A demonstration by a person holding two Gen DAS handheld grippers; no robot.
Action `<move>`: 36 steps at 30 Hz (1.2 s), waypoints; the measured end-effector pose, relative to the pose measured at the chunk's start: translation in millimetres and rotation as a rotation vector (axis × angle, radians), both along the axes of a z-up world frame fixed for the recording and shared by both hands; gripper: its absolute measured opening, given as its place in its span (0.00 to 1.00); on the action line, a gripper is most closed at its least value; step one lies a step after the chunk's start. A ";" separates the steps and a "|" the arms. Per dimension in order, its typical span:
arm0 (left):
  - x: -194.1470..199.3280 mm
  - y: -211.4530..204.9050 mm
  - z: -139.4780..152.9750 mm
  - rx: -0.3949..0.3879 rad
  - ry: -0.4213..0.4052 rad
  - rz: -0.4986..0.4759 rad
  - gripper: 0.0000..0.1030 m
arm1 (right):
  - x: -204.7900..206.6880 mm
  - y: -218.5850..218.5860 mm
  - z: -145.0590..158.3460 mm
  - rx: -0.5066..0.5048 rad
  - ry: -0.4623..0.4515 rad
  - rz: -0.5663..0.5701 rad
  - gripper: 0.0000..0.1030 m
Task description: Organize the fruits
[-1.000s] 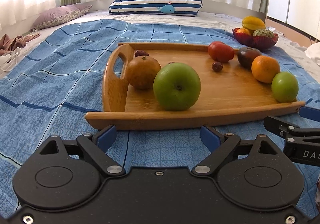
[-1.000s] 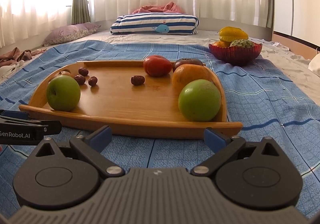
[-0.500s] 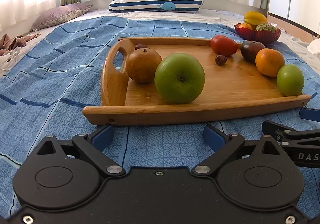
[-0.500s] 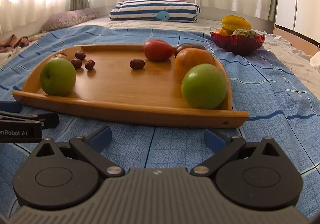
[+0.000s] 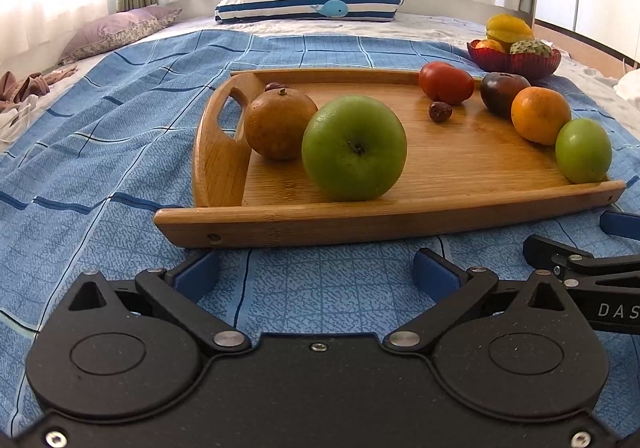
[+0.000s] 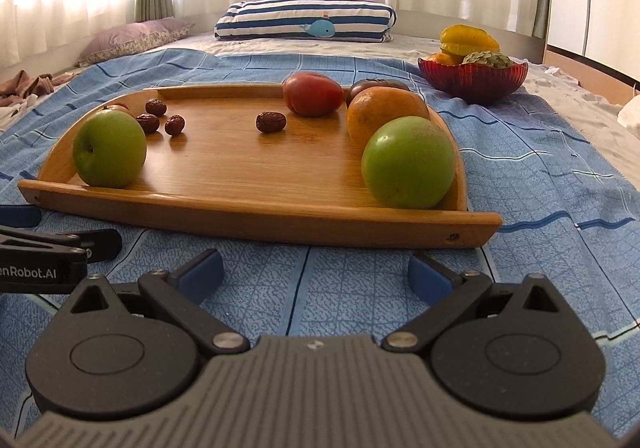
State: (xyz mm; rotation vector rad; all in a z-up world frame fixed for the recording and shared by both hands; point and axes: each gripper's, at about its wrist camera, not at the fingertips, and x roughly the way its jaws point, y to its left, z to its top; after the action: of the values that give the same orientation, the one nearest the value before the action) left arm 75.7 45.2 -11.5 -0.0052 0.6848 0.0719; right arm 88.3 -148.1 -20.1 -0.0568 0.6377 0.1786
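A wooden tray (image 5: 460,167) lies on the blue bedspread and shows in both views, in the right wrist view too (image 6: 240,167). On it sit a green apple (image 5: 354,147), a brown round fruit (image 5: 280,123), a red tomato (image 5: 446,81), a dark fruit (image 5: 502,91), an orange (image 5: 540,119), a second green fruit (image 6: 408,161) and several small dates (image 6: 271,121). My left gripper (image 5: 316,272) is open and empty, just short of the tray's near rim before the apple. My right gripper (image 6: 316,272) is open and empty before the rim's right part.
A red bowl (image 6: 472,81) with a starfruit and other fruit stands beyond the tray at the right. A striped pillow (image 6: 304,17) and a purple pillow (image 5: 116,27) lie at the far end of the bed. Crumpled cloth (image 5: 20,87) lies at the left edge.
Both grippers have moved forward toward the tray, so its near rim and the fruits look larger. Both stay open. Nothing on the tray has moved.
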 end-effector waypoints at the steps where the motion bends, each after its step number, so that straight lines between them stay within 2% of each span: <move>1: -0.2 -0.1 -0.3 0.000 -0.002 0.000 1.00 | 0.0 -0.2 -0.1 0.002 -0.001 0.000 1.00; 36: -5.5 2.0 -1.4 -0.013 -0.029 0.005 1.00 | -2.1 -1.3 -0.2 0.005 -0.011 -0.008 1.00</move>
State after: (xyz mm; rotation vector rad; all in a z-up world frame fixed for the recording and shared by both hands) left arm 70.2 47.2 -12.9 -0.0203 0.6563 0.0717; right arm 86.2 -149.5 -20.3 -0.0502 0.6259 0.1724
